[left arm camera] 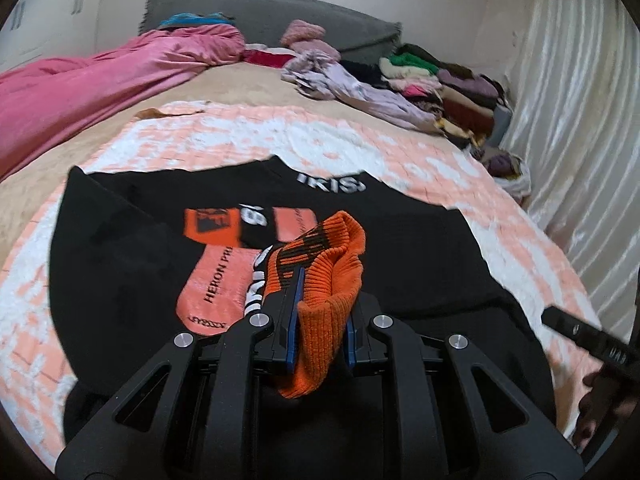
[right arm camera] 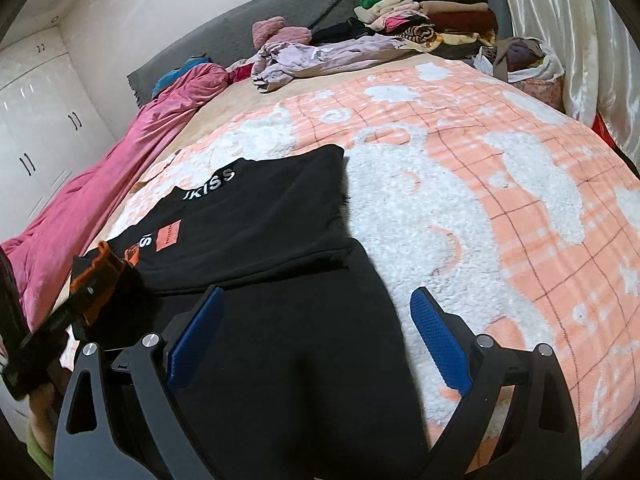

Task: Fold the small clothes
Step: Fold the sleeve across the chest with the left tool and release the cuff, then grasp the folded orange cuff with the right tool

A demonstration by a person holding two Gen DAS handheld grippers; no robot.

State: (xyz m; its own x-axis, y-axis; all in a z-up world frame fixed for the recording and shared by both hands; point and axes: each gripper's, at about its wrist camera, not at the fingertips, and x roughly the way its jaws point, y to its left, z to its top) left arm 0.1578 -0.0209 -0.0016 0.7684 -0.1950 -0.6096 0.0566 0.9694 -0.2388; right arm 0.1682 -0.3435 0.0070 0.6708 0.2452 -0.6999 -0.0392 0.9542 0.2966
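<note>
The orange cuff point(left arm camera: 332, 280) is coarse ribbed knit, matt. The black sweatshirt point(right arm camera: 264, 216) is smooth matt cloth; its orange patches point(left arm camera: 218, 284) look like flat, slightly shiny print. The peach-and-white blanket point(right arm camera: 460, 184) under it is fluffy, rough pile. At the far left, the pink bedcover point(left arm camera: 80, 92) has a soft sheen. The curtain point(left arm camera: 572, 100) on the right is glossy satin. The left gripper point(left arm camera: 320, 320) is matt black plastic with bright metal pins; the right gripper point(right arm camera: 316, 336) has blue pads point(right arm camera: 438, 344) with a fine grippy texture. The wardrobe doors point(right arm camera: 36, 128) are glossy white.
</note>
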